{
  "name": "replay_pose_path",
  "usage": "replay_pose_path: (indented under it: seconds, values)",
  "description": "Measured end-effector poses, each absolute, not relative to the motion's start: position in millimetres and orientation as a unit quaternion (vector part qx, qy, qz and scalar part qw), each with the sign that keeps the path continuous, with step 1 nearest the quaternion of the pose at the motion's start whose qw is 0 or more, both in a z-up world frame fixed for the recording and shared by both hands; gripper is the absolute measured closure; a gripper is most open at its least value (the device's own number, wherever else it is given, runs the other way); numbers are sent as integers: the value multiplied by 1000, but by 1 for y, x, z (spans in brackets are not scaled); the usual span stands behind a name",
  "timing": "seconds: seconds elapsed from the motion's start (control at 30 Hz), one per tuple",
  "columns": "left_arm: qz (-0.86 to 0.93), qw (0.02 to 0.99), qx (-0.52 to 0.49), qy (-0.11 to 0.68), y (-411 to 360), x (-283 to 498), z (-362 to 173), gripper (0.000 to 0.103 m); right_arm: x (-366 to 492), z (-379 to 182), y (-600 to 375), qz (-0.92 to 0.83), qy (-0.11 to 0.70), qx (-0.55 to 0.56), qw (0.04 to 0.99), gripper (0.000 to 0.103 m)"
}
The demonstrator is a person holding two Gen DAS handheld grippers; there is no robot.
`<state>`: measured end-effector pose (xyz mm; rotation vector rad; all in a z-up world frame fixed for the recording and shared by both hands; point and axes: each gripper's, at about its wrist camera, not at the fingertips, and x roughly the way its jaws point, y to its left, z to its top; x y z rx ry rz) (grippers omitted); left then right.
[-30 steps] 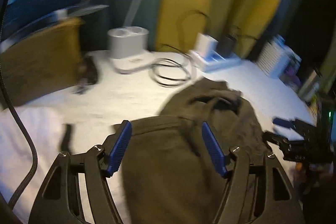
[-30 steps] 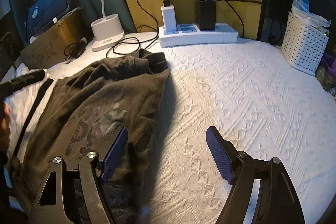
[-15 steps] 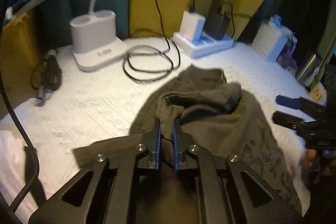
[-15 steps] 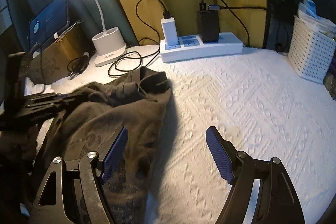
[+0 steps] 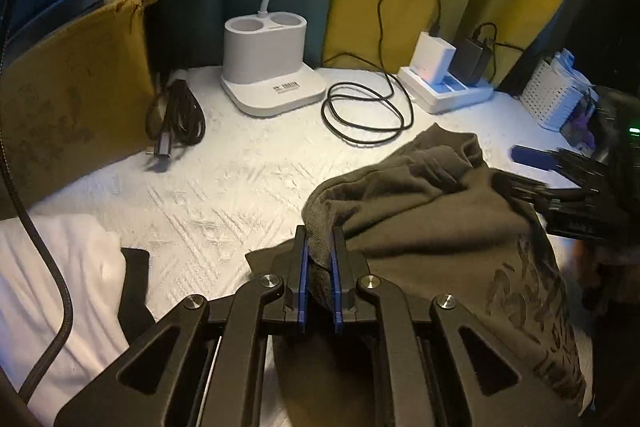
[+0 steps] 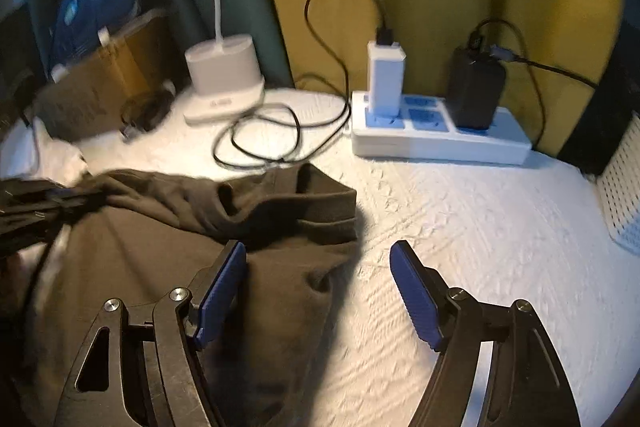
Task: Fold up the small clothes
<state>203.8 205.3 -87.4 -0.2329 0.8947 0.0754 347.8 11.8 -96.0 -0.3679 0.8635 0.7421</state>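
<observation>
A dark olive-brown garment [image 5: 432, 227] with a dark print lies bunched on the white textured cover [image 5: 200, 203]. My left gripper [image 5: 320, 239] is shut on a fold of its left edge and holds it slightly raised. My right gripper [image 6: 318, 259] is open over the garment's right edge [image 6: 280, 219]; its left finger is above the cloth, its right finger above the bare cover. The right gripper also shows at the right of the left wrist view [image 5: 560, 179], close against the garment. The left gripper shows dark at the left of the right wrist view [image 6: 36, 203].
A white lamp base [image 5: 268, 67] stands at the back, with coiled black cables [image 5: 364, 115] beside it. A white power strip [image 6: 440, 135] holds two chargers. A white basket [image 5: 556, 99] sits at the far right. A white cloth [image 5: 52, 267] and a brown bag [image 5: 68, 99] are at the left.
My left gripper has closed on the garment's fold and lifted it. My right gripper has moved forward toward the garment's collar end and stays open.
</observation>
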Motion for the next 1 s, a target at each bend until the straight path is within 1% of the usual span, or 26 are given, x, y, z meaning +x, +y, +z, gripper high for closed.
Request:
replay_pose_path:
  seconds: [0.13,0.27,0.47,0.63,0.7,0.77,0.8,0.83,1.0]
  values:
    - [40,899,-101,424,208,208,-79,91,363,-115,26,337,419,-203,818,27]
    - [49,899,-89,426,210,220,-83,91,384,-119,38,325,419,-206,823,27]
    - [86,895,-86,430,224,225,-93,92,416,-112,35,296,418,-148,846,27]
    - [75,892,-131,425,234,209,-82,91,410,-102,24,302,419,-153,843,27]
    - [69,894,-138,420,232,200,-77,84,400,-97,16,301,418,-156,843,27]
    - [47,895,-154,416,224,186,-73,55,389,-93,7,303,418,-157,842,27]
    - [36,896,-161,413,220,181,-71,52,383,-91,3,304,417,-158,842,27]
    - [21,895,-167,414,213,173,-70,51,377,-89,-1,304,416,-160,842,27]
    - [-15,887,-180,426,185,144,-72,51,340,-82,-27,300,415,-154,845,27]
